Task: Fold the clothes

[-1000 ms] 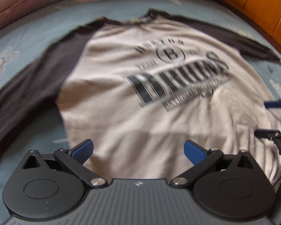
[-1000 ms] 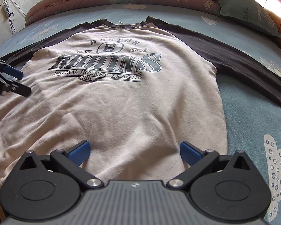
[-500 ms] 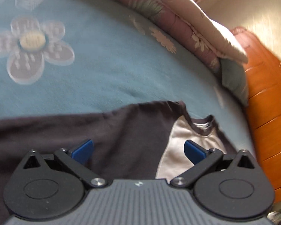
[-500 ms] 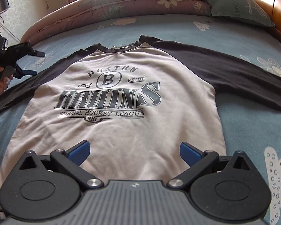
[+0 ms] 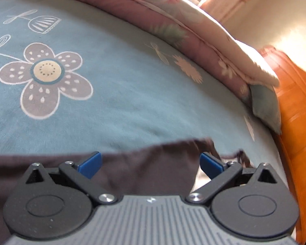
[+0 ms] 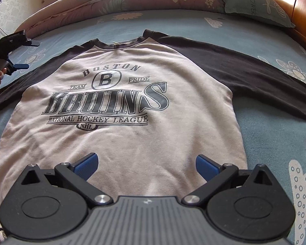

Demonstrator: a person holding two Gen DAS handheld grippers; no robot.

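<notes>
Jaws on both grippers stand wide apart, holding nothing; the left gripper (image 5: 150,162) has swung from the sweatshirt (image 6: 120,110), spread flat mid-bed, to its dark sleeve (image 5: 132,169) at lower frame, likely the first fold.

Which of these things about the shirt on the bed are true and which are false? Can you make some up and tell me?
1. The shirt lies flat on the bed with its front print facing up. True.
2. The shirt's sleeves are bright red. False: the sleeves are dark, nearly black, and the body is pale.
3. The right gripper is open, with nothing between its fingers. True.
4. The left gripper is clamped shut on the collar. False: it is open, over the dark sleeve by the shoulder.
5. A green pillow sits at the head of the bed. True.
6. The shirt is already folded in half. False: it is spread out with both sleeves stretched to the sides.
</notes>
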